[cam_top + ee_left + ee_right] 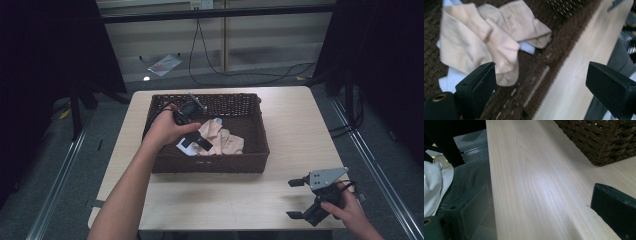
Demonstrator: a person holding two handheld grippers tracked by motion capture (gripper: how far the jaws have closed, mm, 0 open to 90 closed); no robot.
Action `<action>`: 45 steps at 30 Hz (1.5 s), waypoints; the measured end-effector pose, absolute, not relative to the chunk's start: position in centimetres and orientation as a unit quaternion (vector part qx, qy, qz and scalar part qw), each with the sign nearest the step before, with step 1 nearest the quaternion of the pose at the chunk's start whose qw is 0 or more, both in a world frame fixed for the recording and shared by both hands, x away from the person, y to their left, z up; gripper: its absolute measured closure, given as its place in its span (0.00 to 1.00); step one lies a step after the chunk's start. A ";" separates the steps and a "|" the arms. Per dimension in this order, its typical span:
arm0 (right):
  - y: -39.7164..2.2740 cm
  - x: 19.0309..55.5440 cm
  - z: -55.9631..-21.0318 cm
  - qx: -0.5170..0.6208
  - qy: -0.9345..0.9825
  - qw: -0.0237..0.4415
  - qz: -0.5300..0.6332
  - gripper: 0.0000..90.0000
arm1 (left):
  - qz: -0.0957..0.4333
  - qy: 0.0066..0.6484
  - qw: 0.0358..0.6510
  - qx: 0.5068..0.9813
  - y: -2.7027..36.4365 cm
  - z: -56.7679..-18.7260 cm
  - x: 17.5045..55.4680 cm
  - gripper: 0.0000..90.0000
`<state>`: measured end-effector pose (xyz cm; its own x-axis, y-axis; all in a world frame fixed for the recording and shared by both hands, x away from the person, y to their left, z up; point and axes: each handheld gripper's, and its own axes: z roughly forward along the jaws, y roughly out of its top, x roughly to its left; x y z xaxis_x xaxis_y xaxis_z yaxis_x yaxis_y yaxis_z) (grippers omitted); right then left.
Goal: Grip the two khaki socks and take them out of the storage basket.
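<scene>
Currently the left gripper (196, 138) is held over the dark wicker basket (260, 131) at the middle of the table (295, 120), its jaws spread wide and pinching nothing; just below them a rumpled pile of beige socks (486, 37) is seen lying on the basket floor, with a pale blue cloth (451, 77) tucked beneath; the step in hand is judged to be a reach for a sock; the next move calls for the jaws to be lowered astride one fold and pressed together without the weave being snagged; the right gripper (295, 199) is parked low at the near right corner of the table, jaws likewise spread and empty; no brand, label or writing can be read anywhere.
</scene>
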<state>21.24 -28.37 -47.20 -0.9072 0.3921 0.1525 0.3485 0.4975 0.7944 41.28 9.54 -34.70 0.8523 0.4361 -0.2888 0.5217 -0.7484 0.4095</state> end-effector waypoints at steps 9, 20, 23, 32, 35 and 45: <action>-28.4 21.3 -47.2 0.213 0.865 0.026 0.454 0.01 | -0.058 0.298 0.254 0.918 9.6 -36.1 43.2 0.09; -28.3 21.3 -47.3 0.212 0.864 0.022 0.456 0.01 | -0.037 0.334 0.263 0.904 9.2 -39.5 45.4 0.08; -28.3 21.3 -47.3 0.212 0.864 0.023 0.456 0.01 | -0.034 0.340 0.260 0.903 9.2 -40.2 45.7 0.08; -28.3 21.3 -47.3 0.210 0.864 0.021 0.458 0.01 | -0.008 0.349 0.247 0.904 8.5 -42.1 46.7 0.12; -28.3 21.2 -47.2 0.212 0.863 0.022 0.457 0.01 | 0.003 0.354 0.242 0.903 8.3 -42.6 47.0 0.18; -28.4 21.2 -47.2 0.212 0.863 0.023 0.458 0.01 | 0.010 0.356 0.246 0.902 8.8 -43.2 47.3 0.54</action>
<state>21.20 -28.41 -47.20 -0.9089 0.3871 0.1549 0.3455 0.4913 0.7996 47.34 8.77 -43.21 0.7470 0.6459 -0.1576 0.6363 -0.6257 0.4513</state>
